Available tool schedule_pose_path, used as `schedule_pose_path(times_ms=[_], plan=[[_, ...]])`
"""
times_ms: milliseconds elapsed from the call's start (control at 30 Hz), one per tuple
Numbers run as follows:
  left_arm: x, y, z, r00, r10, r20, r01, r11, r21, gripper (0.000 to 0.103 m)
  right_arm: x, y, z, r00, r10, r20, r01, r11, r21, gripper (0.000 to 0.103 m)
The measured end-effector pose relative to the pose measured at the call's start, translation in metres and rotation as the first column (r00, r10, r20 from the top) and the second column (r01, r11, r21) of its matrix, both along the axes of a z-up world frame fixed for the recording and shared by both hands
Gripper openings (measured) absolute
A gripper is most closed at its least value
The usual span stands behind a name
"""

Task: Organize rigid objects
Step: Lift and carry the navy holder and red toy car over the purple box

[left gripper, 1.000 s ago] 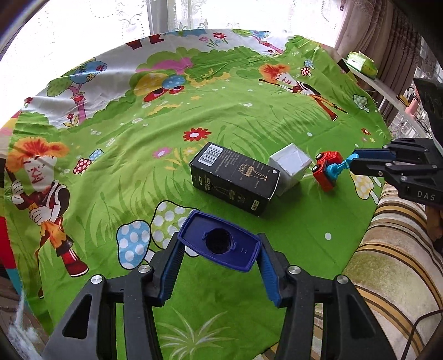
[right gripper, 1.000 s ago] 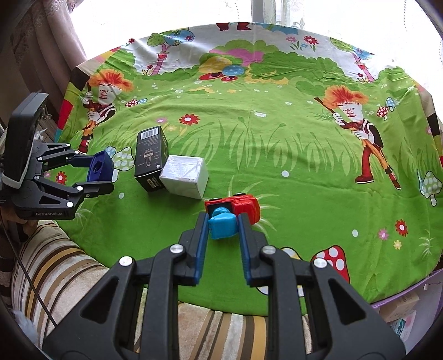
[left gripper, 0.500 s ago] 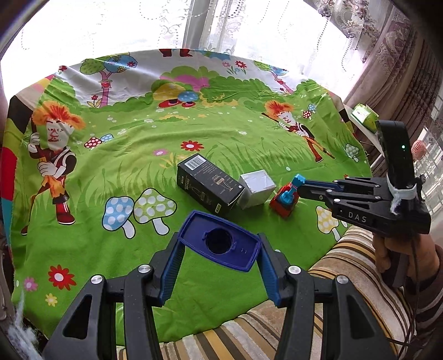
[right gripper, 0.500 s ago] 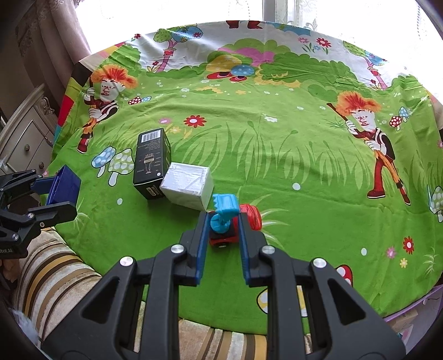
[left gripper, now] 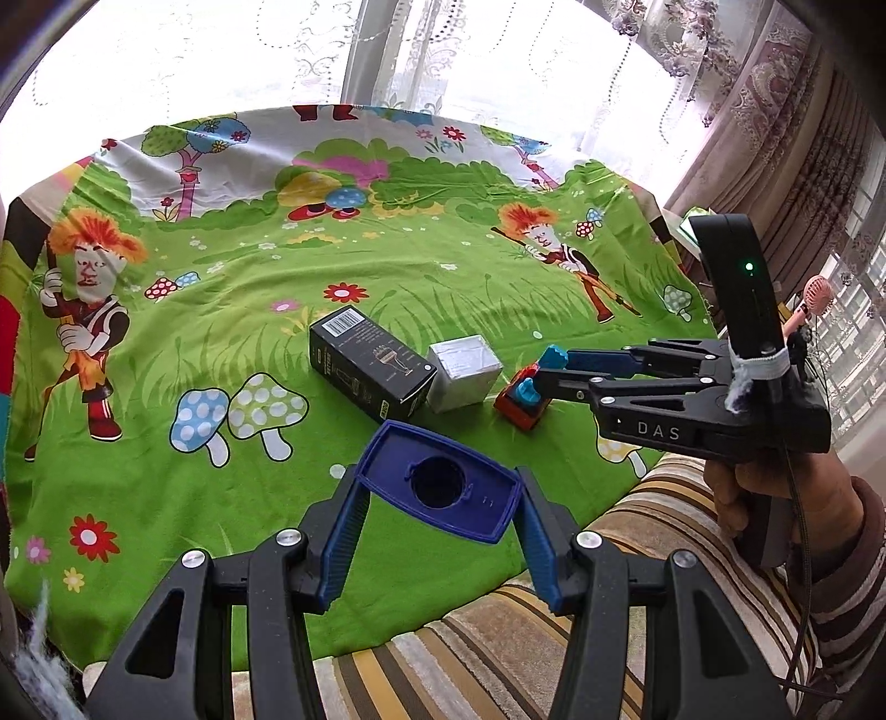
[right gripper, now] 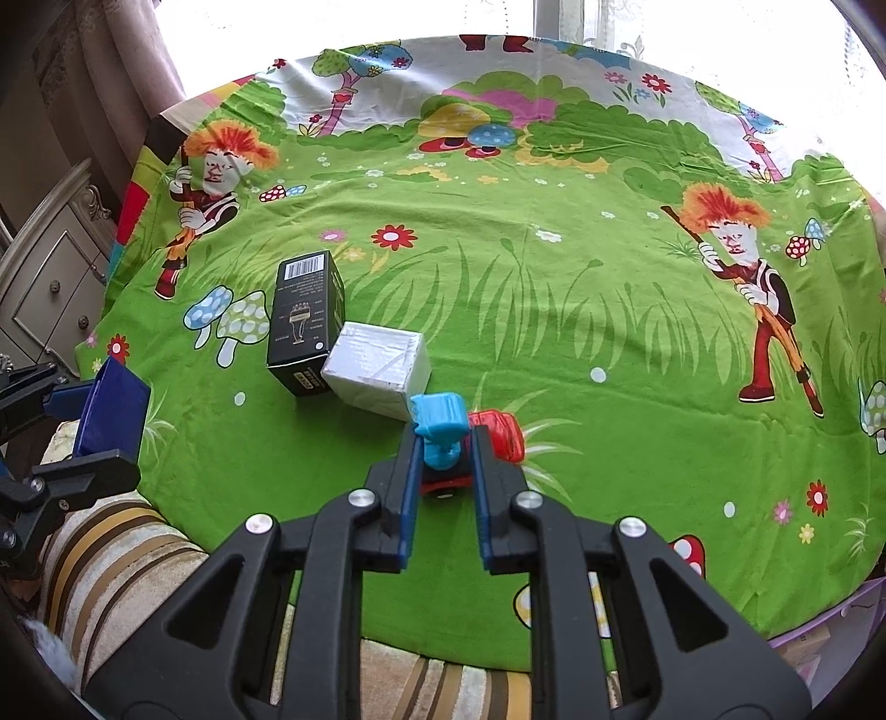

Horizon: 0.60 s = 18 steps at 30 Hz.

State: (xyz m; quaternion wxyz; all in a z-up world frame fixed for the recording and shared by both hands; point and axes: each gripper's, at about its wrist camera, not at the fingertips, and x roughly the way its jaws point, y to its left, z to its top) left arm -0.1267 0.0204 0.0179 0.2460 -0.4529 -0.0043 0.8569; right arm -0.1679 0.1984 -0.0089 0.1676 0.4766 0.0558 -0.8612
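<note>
Left gripper [left gripper: 437,493]: clamped on a dark blue lid [left gripper: 440,481], one blue pad on each short side. The lid is rectangular with rounded corners, hollow side facing the camera, a round socket at its centre. It is held above the near edge of the green cartoon cloth [left gripper: 221,343], touching nothing else. In the right wrist view the same gripper [right gripper: 83,426] appears at the far left, the lid [right gripper: 113,412] seen edge-on.

Right gripper [right gripper: 443,443]: closed around a toy car [right gripper: 470,443], red body with a light blue part on top. The blue pads press the toy's sides; the light blue part stands up between the fingertips. The toy sits low at the cloth; whether its wheels touch the cloth cannot be told. In the left wrist view this gripper [left gripper: 545,371] reaches in from the right, held by a hand [left gripper: 775,493], with the toy [left gripper: 520,399] at its tips.

White box [right gripper: 379,368]: roughly cubic, lying on the cloth just left of and beyond the toy, very near its blue part.

Black carton [right gripper: 304,324]: oblong, lying flat, barcode end pointing far, touching the white box on its left side. Seen also in the left wrist view [left gripper: 368,363], beside the white box [left gripper: 465,371].

Striped cushion [left gripper: 609,587]: brown, yellow and cream bands, under the cloth's near edge.

Curtains [left gripper: 775,111]: patterned, far right. Sheer lace curtain [left gripper: 387,50] across the bright window behind.

Cream dresser [right gripper: 50,277]: far left in the right wrist view.
</note>
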Motion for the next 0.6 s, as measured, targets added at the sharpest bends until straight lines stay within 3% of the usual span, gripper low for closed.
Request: schedule_pose_path(times_ms=[33, 67, 367, 600], plan=[[0.000, 0.000, 0.000, 1.000, 0.002, 0.002, -0.002, 1.000, 0.000, 0.053, 0.001, -0.001, 0.001, 1.000, 0.003, -0.009, -0.003, 1.000, 0.001, 0.055], [0.000, 0.000, -0.001, 1.000, 0.004, 0.004, -0.004, 1.000, 0.002, 0.053, 0.002, -0.002, 0.003, 1.000, 0.008, -0.022, -0.008, 1.000, 0.002, 0.058], [0.002, 0.004, -0.002, 1.000, -0.001, 0.008, 0.001, 1.000, 0.010, 0.053, -0.006, 0.000, 0.004, 0.999, 0.010, -0.033, -0.009, 1.000, 0.010, 0.058], [0.004, 0.007, -0.004, 1.000, -0.007, 0.013, 0.007, 1.000, 0.004, 0.053, -0.009, 0.022, 0.004, 0.999, -0.034, -0.011, 0.034, 0.998, -0.047, 0.058]])
